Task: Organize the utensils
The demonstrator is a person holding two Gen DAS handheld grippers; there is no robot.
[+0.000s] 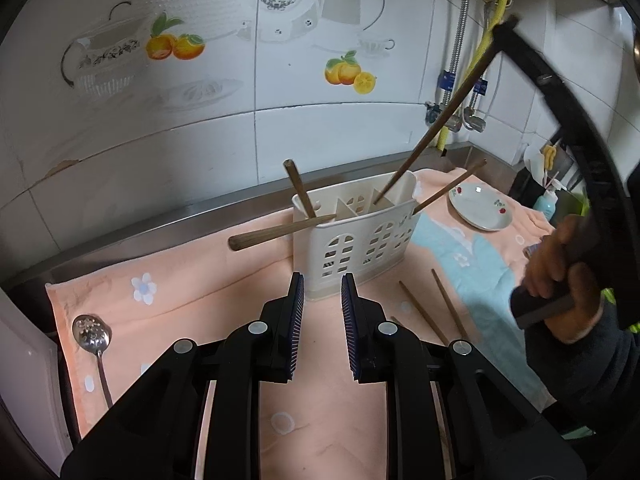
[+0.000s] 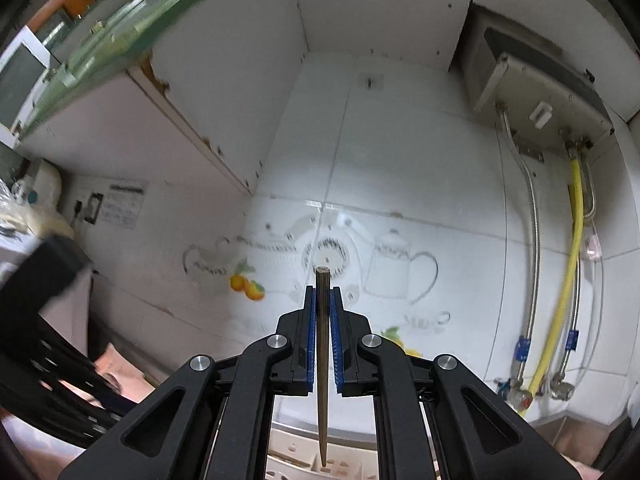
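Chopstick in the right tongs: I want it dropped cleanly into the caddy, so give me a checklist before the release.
1. Right tongs clamped on the chopstick: ok.
2. Chopstick tip aimed down into the white caddy: ok; it points into the right-end compartment.
3. Tip resting on the caddy floor: cannot tell.
4. Caddy upright on the towel: ok.
5. Left tongs steadying the caddy: not ok; they sit slightly apart, empty, short of it.
6. Loose chopsticks left on the towel: not ok, several remain.
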